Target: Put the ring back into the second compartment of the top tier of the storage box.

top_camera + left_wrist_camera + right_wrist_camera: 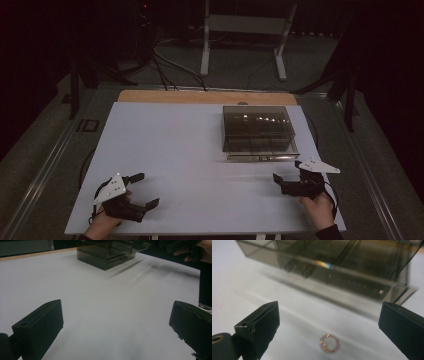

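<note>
A white table (165,150) carries a smoky clear box (257,132) beyond the right claw (289,173), a small ring (329,342) between its jaws.

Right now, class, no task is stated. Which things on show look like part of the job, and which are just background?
Likely part of the job:
- smoky clear box with compartments
- small beaded ring on the white table, between the right gripper jaws
- left gripper, jaws apart

Just lying about:
- floor cables
- white metal frame behind
</note>
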`<state>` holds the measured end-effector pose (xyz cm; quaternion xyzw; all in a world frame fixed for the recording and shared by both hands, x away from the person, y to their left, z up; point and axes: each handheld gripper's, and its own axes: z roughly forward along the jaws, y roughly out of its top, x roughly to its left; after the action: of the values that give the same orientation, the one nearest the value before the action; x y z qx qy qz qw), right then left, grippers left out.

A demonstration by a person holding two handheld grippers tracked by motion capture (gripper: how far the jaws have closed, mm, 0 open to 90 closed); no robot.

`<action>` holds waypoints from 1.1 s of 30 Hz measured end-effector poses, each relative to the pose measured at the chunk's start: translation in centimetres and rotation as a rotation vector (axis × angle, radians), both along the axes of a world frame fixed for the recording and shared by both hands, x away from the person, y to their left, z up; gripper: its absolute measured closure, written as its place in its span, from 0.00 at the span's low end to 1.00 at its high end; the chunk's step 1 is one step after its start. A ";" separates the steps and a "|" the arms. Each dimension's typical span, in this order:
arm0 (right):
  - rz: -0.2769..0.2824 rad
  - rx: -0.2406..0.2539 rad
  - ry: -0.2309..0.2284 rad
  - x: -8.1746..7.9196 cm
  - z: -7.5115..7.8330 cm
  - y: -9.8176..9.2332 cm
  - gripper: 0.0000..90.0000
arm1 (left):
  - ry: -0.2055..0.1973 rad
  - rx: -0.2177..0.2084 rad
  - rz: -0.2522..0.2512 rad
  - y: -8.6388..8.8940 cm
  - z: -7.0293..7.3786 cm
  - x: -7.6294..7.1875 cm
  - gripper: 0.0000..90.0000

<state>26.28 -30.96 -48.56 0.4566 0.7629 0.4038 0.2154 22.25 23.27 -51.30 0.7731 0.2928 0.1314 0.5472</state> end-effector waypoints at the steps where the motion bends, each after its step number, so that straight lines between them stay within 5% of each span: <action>1: 0.001 -0.002 0.017 0.1 -0.2 0.0 0.04 | 0.001 0.000 0.001 0.0 0.0 0.0 0.00; 10: -0.023 -0.033 0.091 0.6 -1.5 -0.1 0.17 | 0.008 -0.006 0.001 0.0 0.1 0.0 0.00; 11: -0.025 -0.057 0.104 0.6 -1.8 -0.1 0.27 | 0.002 -0.002 -0.002 0.0 0.0 0.0 0.00; 18: -0.025 -0.122 0.134 0.9 -2.4 0.0 0.50 | 0.011 -0.004 0.000 0.0 0.0 0.0 0.00; 25: -0.069 -0.105 0.124 1.3 -2.3 -0.7 0.70 | 0.010 -0.008 -0.002 0.0 0.0 0.1 0.00; 33: -0.042 -0.112 0.155 1.6 -2.9 -0.6 0.78 | 0.012 -0.008 -0.001 0.0 0.0 0.1 0.00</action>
<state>27.88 -31.59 -51.48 0.4896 0.7890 0.3194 0.1893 22.30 23.24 -51.31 0.7717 0.2963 0.1252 0.5487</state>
